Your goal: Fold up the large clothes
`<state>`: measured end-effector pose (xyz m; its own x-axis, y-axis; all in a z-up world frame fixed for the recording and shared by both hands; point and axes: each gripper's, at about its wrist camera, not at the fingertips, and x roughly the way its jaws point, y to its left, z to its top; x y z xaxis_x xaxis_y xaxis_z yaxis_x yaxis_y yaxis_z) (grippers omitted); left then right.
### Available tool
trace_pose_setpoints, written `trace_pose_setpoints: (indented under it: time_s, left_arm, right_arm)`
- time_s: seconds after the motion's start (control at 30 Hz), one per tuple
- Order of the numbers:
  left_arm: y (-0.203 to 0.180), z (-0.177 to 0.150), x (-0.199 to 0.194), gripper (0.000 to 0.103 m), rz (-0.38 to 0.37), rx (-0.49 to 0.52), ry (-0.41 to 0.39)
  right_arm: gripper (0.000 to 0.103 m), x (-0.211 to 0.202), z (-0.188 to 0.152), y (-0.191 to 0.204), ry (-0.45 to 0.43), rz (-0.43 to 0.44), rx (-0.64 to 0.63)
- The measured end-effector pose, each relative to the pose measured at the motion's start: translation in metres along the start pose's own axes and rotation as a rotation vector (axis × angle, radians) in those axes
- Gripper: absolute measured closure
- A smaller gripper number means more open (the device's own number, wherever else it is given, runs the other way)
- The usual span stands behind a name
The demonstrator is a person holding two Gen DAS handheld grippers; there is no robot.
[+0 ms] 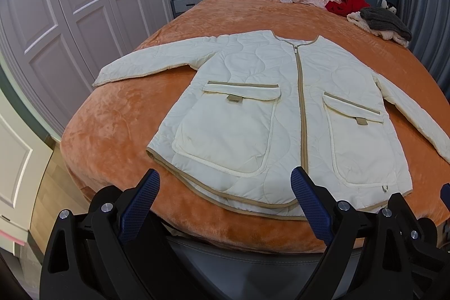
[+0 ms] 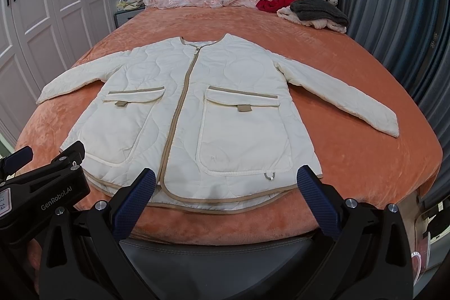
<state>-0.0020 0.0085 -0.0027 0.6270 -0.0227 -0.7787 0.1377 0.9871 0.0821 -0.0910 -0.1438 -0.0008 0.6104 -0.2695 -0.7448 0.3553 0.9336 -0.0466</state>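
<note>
We hold our left claw (image 1: 225, 187) and right claw (image 2: 226, 184) spread wide, empty, above the bed's (image 2: 351, 159) foot edge, where the cream jacket (image 2: 191, 114) lies flat.

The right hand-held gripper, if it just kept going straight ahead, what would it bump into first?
Most likely the white jacket. The right hand-held gripper is open and points at the jacket's bottom hem, near the small metal ring. Depth is hard to judge, so it might brush the orange blanket at the bed's edge first.
</note>
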Motion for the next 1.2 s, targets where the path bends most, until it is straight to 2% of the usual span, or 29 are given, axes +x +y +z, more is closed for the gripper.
trace_pose_setpoints:
  time_s: [0.97, 1.2]
  left_arm:
    - [0.002, -0.001, 0.002, 0.011, -0.002, -0.005, 0.004]
    - [-0.004, -0.006, 0.013, 0.011, 0.001, 0.007, 0.017]
  right_arm:
    - [0.005, 0.003, -0.001, 0.001, 0.005, 0.0, 0.0]
    - [0.005, 0.018, -0.002, -0.002, 0.024, 0.009, 0.002]
